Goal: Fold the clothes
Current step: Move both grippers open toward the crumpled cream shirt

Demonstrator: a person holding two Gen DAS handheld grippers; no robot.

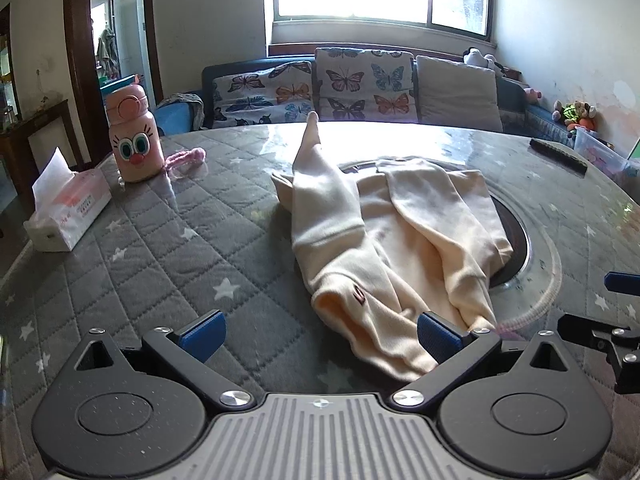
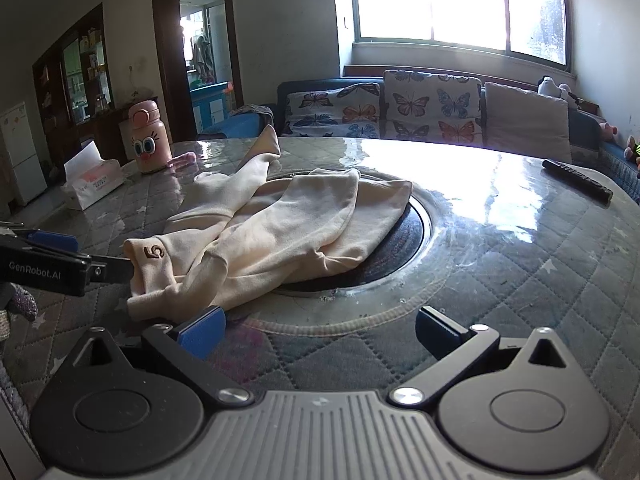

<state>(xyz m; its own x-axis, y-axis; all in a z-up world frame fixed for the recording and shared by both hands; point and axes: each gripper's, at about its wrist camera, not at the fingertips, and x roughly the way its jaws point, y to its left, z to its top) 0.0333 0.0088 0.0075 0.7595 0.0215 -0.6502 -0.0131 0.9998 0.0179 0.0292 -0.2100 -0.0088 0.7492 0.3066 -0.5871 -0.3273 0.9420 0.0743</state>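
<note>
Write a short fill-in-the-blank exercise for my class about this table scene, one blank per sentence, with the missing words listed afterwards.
1. The cream garment bears the embroidered number ____.
2. The cushions on the sofa are printed with ____.
3. The bottle with cartoon eyes is ____ in colour.
4. Both the left gripper and the right gripper have their jaws ____.

Missing words: 5; butterflies; pink; open

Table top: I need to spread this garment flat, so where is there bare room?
Free: quilted cover between the tissue box and the cream garment; glossy stretch between garment and black remote. Crowded: far left, around the pink bottle.
</note>
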